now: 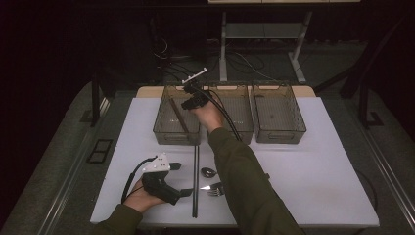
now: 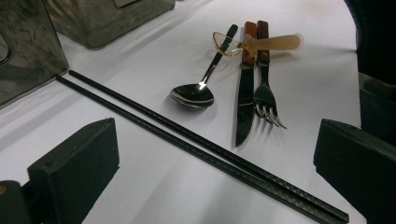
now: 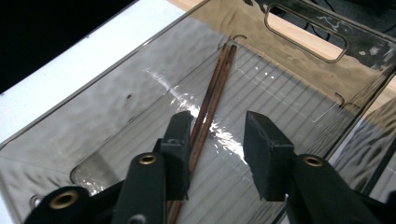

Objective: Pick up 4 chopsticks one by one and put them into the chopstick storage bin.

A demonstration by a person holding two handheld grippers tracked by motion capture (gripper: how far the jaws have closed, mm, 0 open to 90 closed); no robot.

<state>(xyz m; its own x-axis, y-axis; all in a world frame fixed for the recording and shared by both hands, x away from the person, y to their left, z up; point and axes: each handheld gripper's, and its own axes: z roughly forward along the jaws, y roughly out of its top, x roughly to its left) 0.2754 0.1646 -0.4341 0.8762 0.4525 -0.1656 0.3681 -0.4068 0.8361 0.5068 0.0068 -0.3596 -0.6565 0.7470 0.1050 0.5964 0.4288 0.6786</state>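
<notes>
A pair of brown chopsticks (image 3: 219, 70) lies on the floor of the left smoky bin (image 3: 116, 93), also seen as the brown chopsticks (image 1: 178, 116) from above. My right gripper (image 3: 219, 127) hovers open just above them, nothing between its jaws; in the high view the right gripper (image 1: 189, 104) hangs over that bin (image 1: 169, 133). Near the front left, my left gripper (image 1: 181, 179) is open over the table. Ahead of the left gripper (image 2: 215, 140) lie two black chopsticks (image 2: 201, 147), a steel spoon (image 2: 194, 93), a knife (image 2: 243, 98), a fork (image 2: 266, 98) and an amber translucent spoon (image 2: 271, 43).
A middle bin (image 1: 241, 133) and a right bin (image 1: 280, 133) stand beside the left one along the back of the white table (image 1: 323, 171). The person's right sleeve (image 1: 249, 191) crosses the table's middle, covering part of the cutlery. The black chopsticks (image 1: 195, 181) run front to back.
</notes>
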